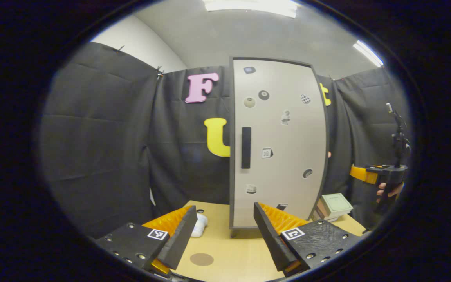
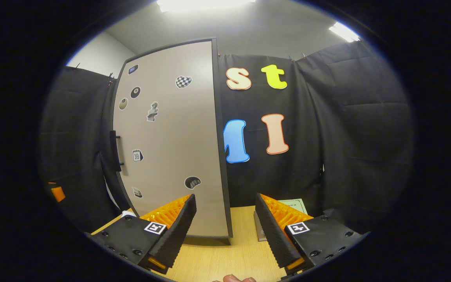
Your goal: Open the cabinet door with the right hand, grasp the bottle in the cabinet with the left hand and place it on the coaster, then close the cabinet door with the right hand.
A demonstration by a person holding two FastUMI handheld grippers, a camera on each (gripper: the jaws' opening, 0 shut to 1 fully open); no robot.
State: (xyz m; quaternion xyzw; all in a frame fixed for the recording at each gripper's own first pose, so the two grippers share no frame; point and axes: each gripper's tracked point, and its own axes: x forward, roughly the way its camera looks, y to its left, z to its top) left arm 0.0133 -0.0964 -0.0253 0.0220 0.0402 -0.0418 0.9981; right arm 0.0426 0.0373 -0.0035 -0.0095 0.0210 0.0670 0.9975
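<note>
Both tools are level, spread open and empty. The left tool (image 1: 222, 235) faces the shut cabinet door (image 1: 278, 141), coaster (image 1: 201, 259) at 6 o'clock. The right tool (image 2: 225, 231) hangs near the door's right edge.

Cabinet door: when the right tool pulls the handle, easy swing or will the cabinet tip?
The cabinet door looks a thin flat panel, likely light and rigid. The cabinet is tall and narrow on the table, so a hard tug on the handle might rock it.

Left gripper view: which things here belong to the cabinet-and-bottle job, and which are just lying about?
Job:
- cabinet door, shut
- its handle
- coaster on the table
- left tool, open
- right tool, open

Lying about:
- books right of the cabinet
- white object left of the cabinet, partly hidden
- stickers on the door
</note>
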